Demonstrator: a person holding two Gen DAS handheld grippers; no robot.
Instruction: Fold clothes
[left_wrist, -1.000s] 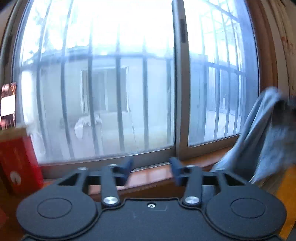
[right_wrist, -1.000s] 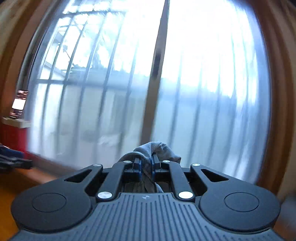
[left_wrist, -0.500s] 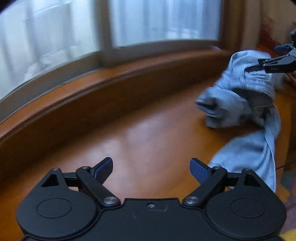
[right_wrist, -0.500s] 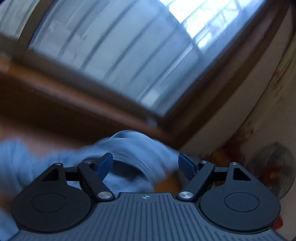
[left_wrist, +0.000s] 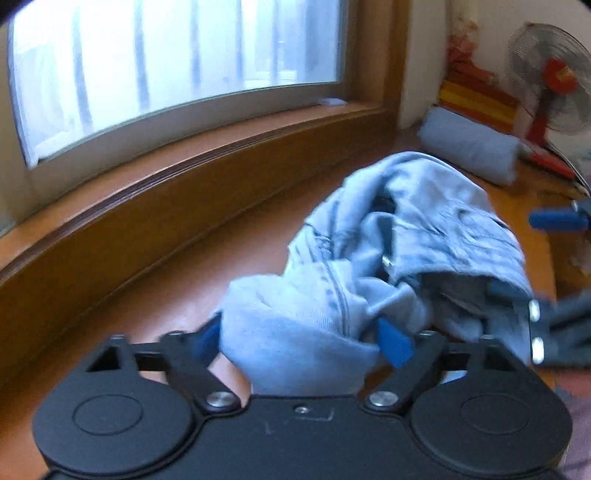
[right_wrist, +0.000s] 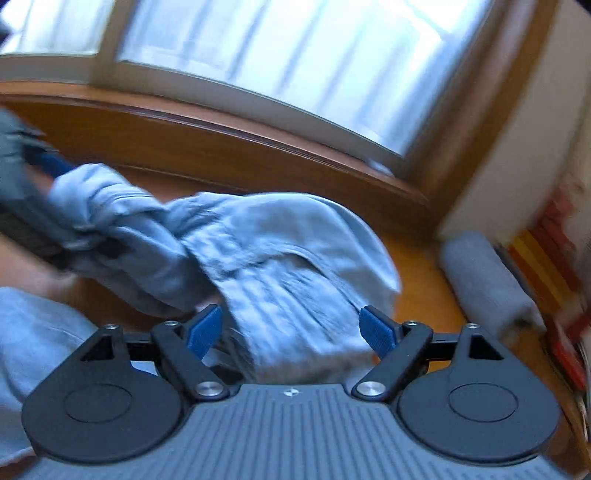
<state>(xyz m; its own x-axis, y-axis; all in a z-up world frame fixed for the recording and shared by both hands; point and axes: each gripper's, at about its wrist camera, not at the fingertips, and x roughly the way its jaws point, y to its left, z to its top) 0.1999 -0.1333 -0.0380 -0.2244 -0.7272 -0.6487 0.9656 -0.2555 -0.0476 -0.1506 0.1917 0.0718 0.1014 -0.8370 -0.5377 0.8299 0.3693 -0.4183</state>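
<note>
both tongs angled down, left tongs (left_wrist: 301, 338) closing around jeans (left_wrist: 399, 236), right tongs (right_wrist: 290, 330) spread wide

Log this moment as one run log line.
step: regrasp | item: light blue jeans crumpled on wooden surface | left hand-held gripper: closing around fabric | right hand-held gripper: open, just released

Pale blue jeans (left_wrist: 406, 236), orange-brown floor (left_wrist: 207, 280)

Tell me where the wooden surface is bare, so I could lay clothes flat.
Bare wood lies between the window ledge and the crumpled jeans. The far right corner is crowded: a rolled grey cloth, a fan and striped items.
</note>
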